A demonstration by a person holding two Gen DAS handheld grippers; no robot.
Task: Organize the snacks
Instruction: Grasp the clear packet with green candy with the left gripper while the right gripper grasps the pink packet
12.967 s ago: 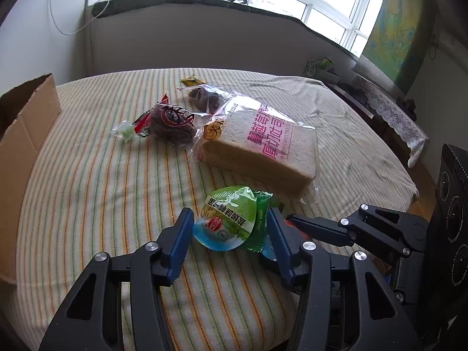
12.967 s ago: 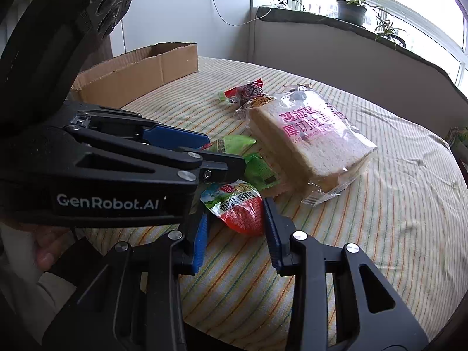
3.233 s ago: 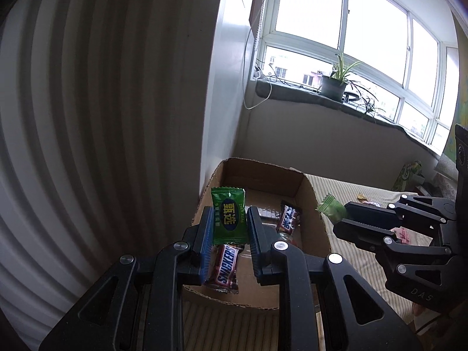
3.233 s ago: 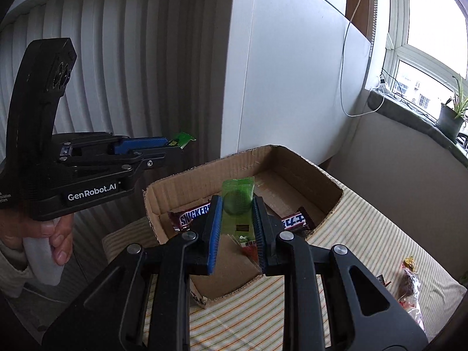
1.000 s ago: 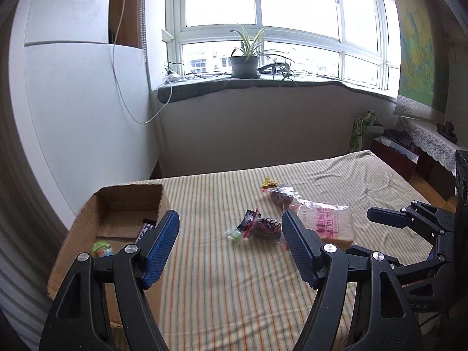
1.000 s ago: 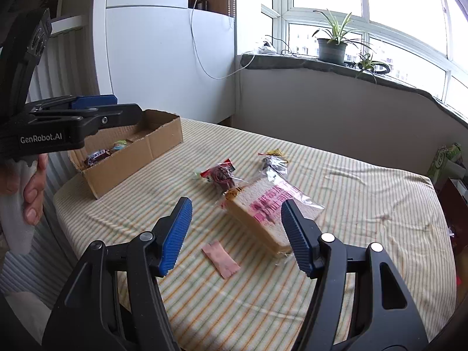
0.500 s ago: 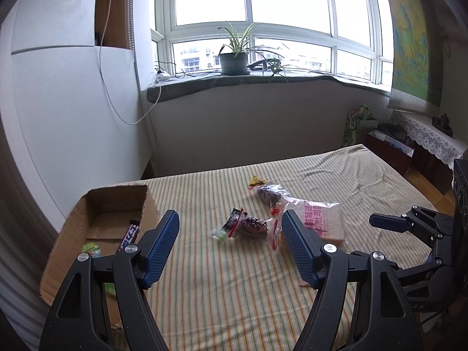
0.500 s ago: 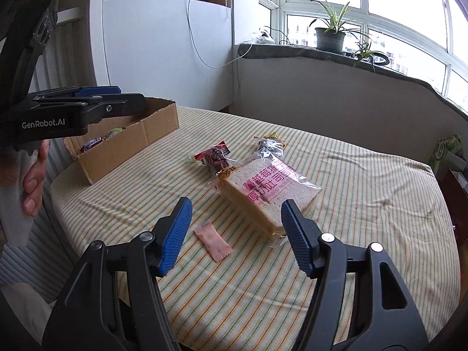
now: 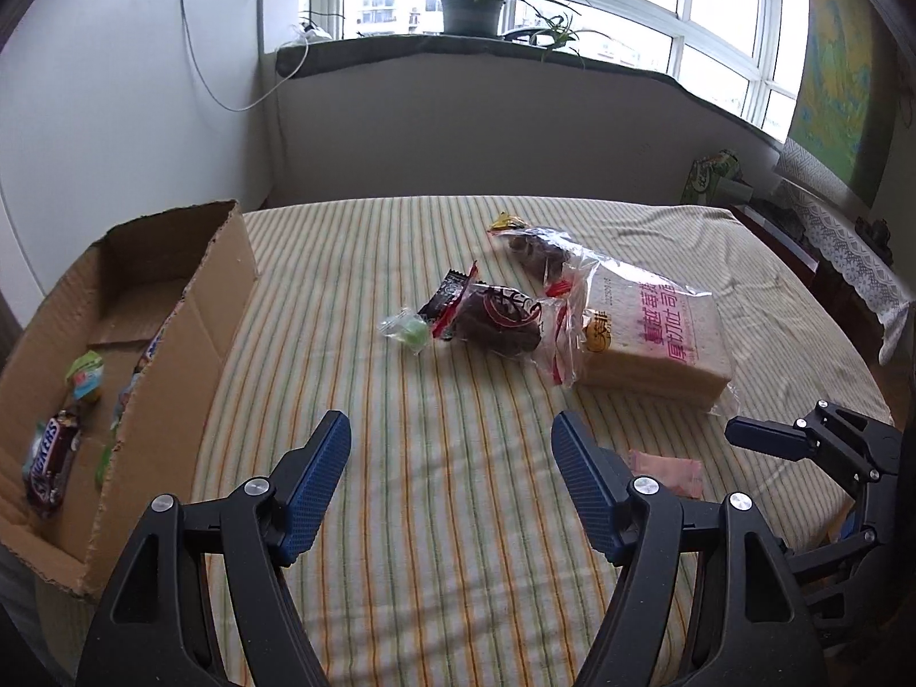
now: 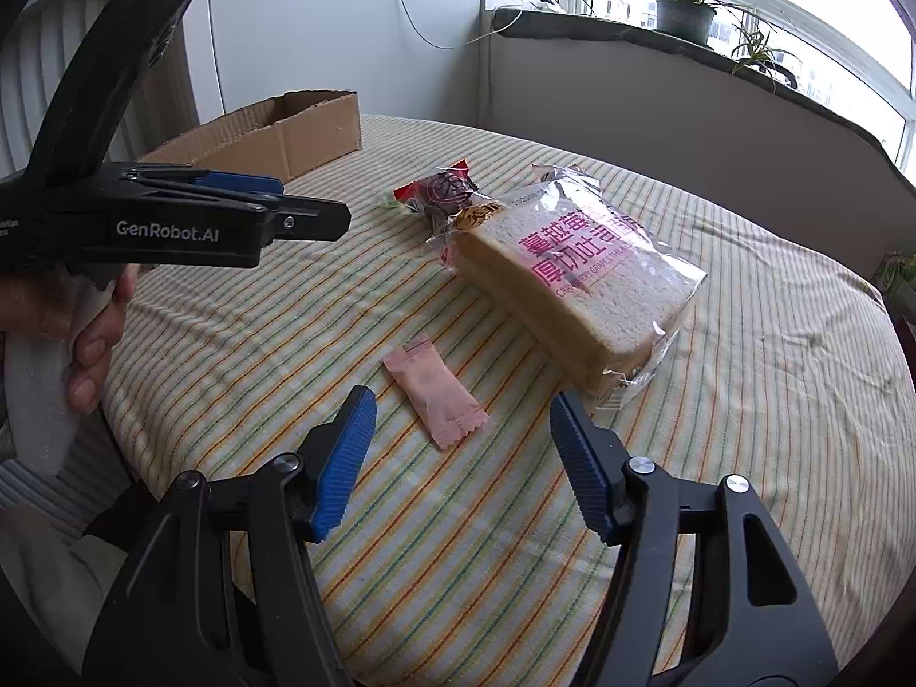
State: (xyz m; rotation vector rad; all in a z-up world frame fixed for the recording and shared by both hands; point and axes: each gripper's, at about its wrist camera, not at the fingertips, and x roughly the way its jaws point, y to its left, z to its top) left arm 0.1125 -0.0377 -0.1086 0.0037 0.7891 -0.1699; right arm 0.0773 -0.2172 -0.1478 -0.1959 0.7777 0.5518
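My left gripper [image 9: 452,435] is open and empty over the striped table. Beyond it lie a green candy [image 9: 409,332], a dark red-wrapped snack [image 9: 495,315], another dark snack bag [image 9: 535,249] and a bagged bread loaf [image 9: 652,338]. The cardboard box [image 9: 189,309] at the left holds a Snickers bar [image 9: 48,466] and other snacks. My right gripper [image 10: 464,418] is open too, just short of a pink candy packet [image 10: 436,398], with the bread loaf [image 10: 578,275] and the dark red-wrapped snack [image 10: 441,192] behind. The pink candy packet [image 9: 667,469] shows in the left wrist view beside the right gripper [image 9: 767,438].
The left gripper [image 10: 240,217] and the hand holding it [image 10: 86,326] fill the left of the right wrist view. The cardboard box [image 10: 297,137] sits at the table's far left. A sill with potted plants [image 9: 472,6] runs behind the table, and the table's edge curves near at the right.
Both grippers have come down toward the table, still open, so the snacks look larger. The pink candy packet now lies closer to the right gripper's fingers.
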